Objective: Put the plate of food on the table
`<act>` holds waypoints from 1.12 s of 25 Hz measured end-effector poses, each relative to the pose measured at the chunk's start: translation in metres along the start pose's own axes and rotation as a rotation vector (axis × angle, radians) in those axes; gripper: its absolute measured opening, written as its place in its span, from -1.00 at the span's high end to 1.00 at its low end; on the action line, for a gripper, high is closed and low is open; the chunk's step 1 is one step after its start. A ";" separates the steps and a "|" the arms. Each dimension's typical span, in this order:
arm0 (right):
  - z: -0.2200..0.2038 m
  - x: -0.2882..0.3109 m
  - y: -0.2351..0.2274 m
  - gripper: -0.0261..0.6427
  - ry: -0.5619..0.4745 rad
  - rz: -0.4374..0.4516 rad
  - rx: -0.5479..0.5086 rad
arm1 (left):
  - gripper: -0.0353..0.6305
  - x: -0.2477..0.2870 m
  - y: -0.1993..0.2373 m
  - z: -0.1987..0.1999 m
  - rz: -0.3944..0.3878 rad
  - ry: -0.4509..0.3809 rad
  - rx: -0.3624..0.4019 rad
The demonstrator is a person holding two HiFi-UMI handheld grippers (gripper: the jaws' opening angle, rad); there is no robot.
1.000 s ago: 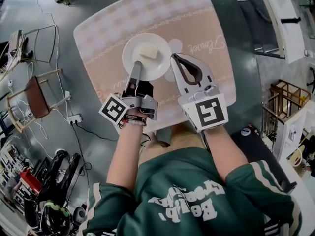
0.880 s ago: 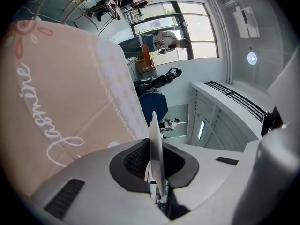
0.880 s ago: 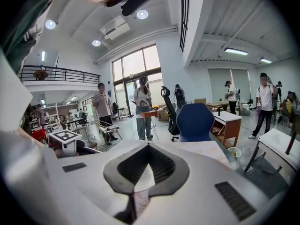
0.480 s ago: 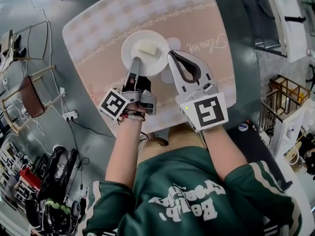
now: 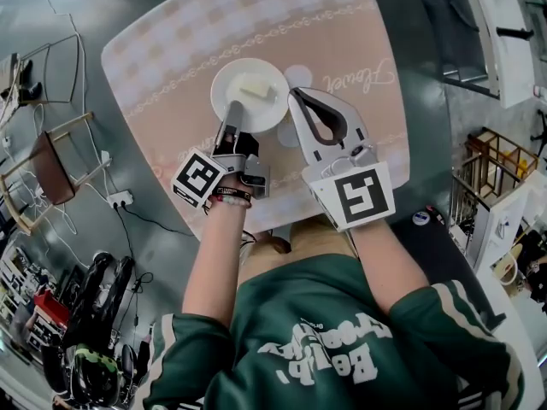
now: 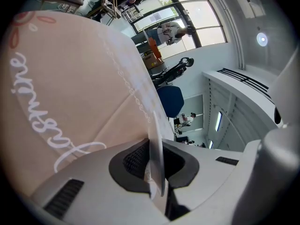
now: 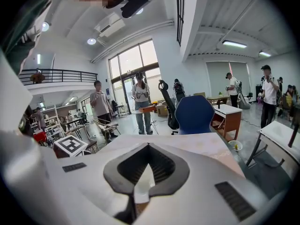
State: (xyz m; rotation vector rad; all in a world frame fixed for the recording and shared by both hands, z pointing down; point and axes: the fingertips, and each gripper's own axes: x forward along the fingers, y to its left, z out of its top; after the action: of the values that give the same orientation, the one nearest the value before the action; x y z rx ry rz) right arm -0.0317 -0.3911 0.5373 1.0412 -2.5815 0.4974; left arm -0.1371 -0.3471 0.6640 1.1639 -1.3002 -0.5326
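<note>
A white plate (image 5: 265, 109) with a pale block of food (image 5: 255, 90) is over the middle of the table (image 5: 342, 24), which has a pink checked cloth. My left gripper (image 5: 233, 108) is shut on the plate's near rim. In the left gripper view the rim (image 6: 155, 135) stands edge-on between the pads of the left gripper (image 6: 157, 159), with the cloth (image 6: 70, 78) close beside it. I cannot tell whether the plate rests on the cloth. My right gripper (image 5: 295, 95) is just right of the plate with its tips together. In the right gripper view its tips (image 7: 149, 145) meet and nothing is seen held.
Chairs (image 5: 51, 161) and a power strip (image 5: 120, 199) are on the floor at left. A white cabinet (image 5: 496, 32) and a wooden crate (image 5: 500, 165) are at right. People (image 7: 140, 102) and a blue chair (image 7: 194, 114) are beyond the table's far edge.
The plate and my left gripper have sunk toward the cloth, so the plate looks slightly smaller. The right gripper has dropped a little and stays beside the plate's right rim. Neither gripper's jaws changed.
</note>
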 end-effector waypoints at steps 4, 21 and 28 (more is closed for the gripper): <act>-0.002 0.000 0.001 0.88 0.008 0.002 0.006 | 0.81 0.000 0.005 -0.003 0.039 0.014 0.025; 0.001 -0.010 0.011 0.88 -0.007 0.018 -0.002 | 0.43 -0.024 0.014 -0.007 0.137 0.014 0.121; 0.003 -0.017 0.019 0.88 -0.016 0.028 -0.016 | 0.43 -0.039 0.014 -0.006 0.131 -0.009 0.112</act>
State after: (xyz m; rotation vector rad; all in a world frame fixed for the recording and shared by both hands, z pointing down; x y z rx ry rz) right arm -0.0340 -0.3689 0.5236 1.0095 -2.6126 0.4761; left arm -0.1453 -0.3061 0.6596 1.1596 -1.4173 -0.3736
